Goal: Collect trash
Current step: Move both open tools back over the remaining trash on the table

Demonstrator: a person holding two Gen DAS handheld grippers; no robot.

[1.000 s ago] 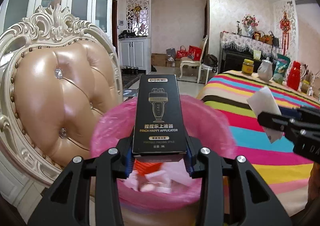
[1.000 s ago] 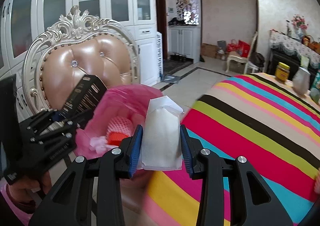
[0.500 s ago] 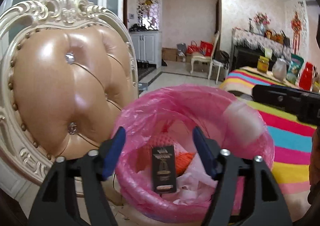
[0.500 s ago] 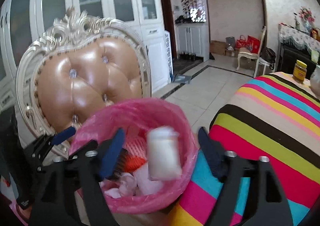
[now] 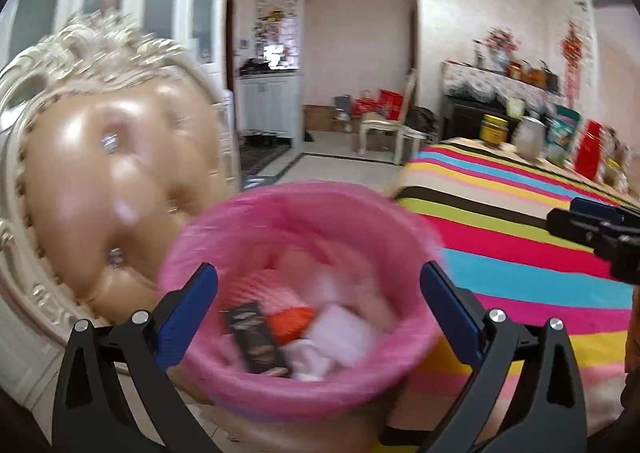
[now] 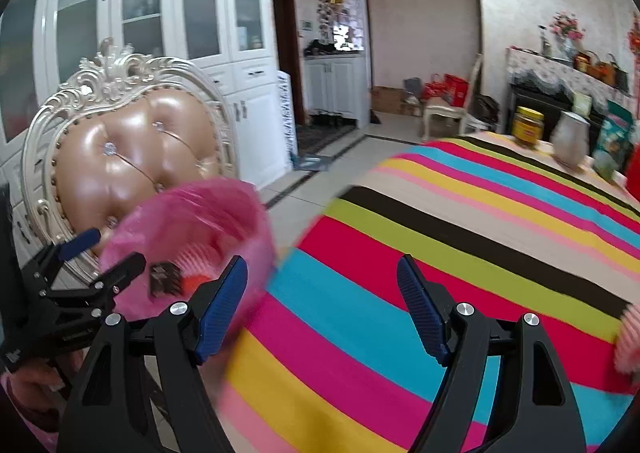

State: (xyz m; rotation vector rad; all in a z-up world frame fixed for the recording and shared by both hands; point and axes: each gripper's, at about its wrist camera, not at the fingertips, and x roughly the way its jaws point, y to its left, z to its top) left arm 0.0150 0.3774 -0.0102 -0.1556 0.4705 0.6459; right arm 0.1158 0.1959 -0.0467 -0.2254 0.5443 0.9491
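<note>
a bright sitting room with white glazed cabinets, and a counter (image 6: 460, 253) under a striped cloth reaching away toward 1 o'clock; nearest in the left wrist view, the left claw (image 5: 318, 307) is empty, its jaws opening wide over the pink-lined bin (image 5: 224, 381); inside lie a black carton (image 5: 258, 337), an orange scrap (image 5: 290, 323) and white paper (image 5: 340, 333), all blurred; behind the bin at 10 o'clock stands a tufted chair (image 5: 104, 189); far off at 2 o'clock a yellow jar (image 5: 495, 129) sits on the cloth;

the right claw (image 6: 322, 303) is released too, nothing between its blue pads (image 6: 420, 301), hovering above the stripes; at 4 o'clock on the frame edge a pink ridged thing (image 6: 628, 337), perhaps a foam fruit sleeve, rests on the counter; if it is trash, i judge it light, soft and springy, best pinched across its middle with a gentle squeeze;

only the left view looks down into the bin; only the right view shows that pink piece, plus the left claw from the side at 9 o'clock.
</note>
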